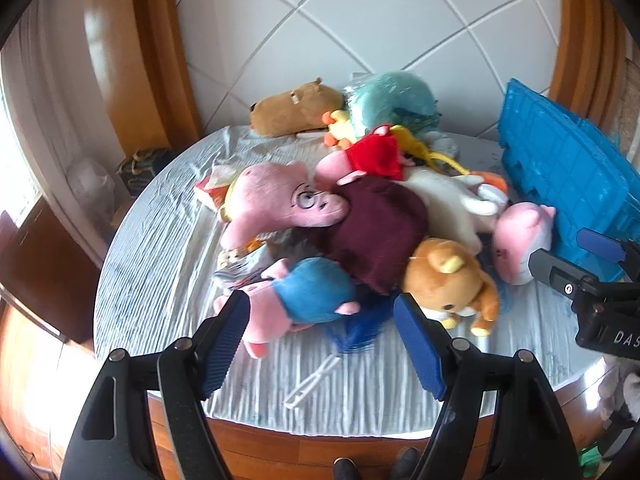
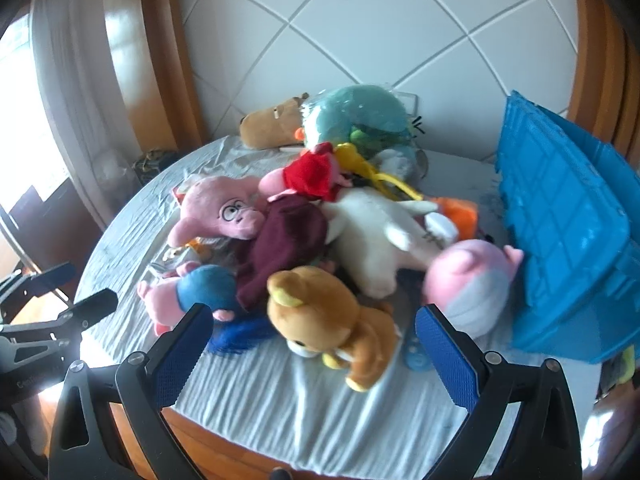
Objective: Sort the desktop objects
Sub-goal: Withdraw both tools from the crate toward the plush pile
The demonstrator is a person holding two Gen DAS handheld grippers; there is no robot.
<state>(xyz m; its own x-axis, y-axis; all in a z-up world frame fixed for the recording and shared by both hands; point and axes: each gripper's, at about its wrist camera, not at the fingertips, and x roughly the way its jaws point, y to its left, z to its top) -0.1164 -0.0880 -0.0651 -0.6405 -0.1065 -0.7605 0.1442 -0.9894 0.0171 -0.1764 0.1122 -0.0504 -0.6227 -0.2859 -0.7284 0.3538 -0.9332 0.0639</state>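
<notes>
1. Left gripper (image 1: 320, 332): fingers spread, nothing held, aimed at the pig plush in blue (image 1: 304, 300).
2. Right gripper (image 2: 314, 348): fingers spread, framing the brown bear plush (image 2: 328, 320).
3. Blue crate (image 2: 568, 240): seen tilted at 3 o'clock.
4. Approach step is judged; closing on one plush is required next.

About ten plush toys (image 1: 372, 232), one blue crate (image 1: 560, 172)
</notes>
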